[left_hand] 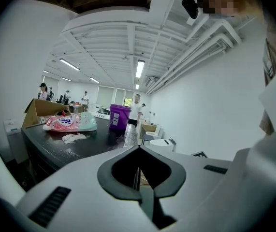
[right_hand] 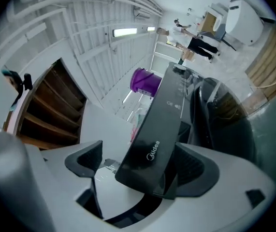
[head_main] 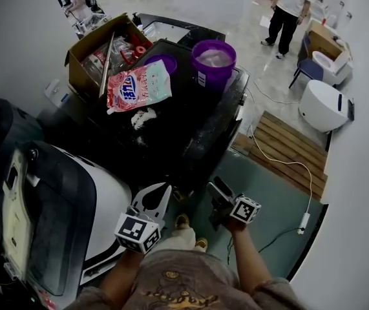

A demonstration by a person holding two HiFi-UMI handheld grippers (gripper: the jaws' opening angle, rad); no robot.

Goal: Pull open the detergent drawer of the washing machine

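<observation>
Between right gripper's [right_hand: 140,162] parted jaws, glossy black drawer front [right_hand: 164,115] (flat slab), left gripper [left_hand: 138,149] closed.

- Detergent drawer [right_hand: 164,115], front panel: smooth, glossy black plastic.
- Washing machine [head_main: 171,134], top: dark and glossy, dusted with white powder [head_main: 144,117].
- Bucket [head_main: 213,60]: purple plastic.
- Box [head_main: 81,63]: matt brown cardboard.
- Detergent bag [head_main: 139,86]: shiny plastic film.
- Platform [head_main: 287,150]: slatted wood.
- Left tongs [left_hand: 138,149] and right tongs [right_hand: 140,163]: matt white plastic with dark pads [right_hand: 85,159].
</observation>
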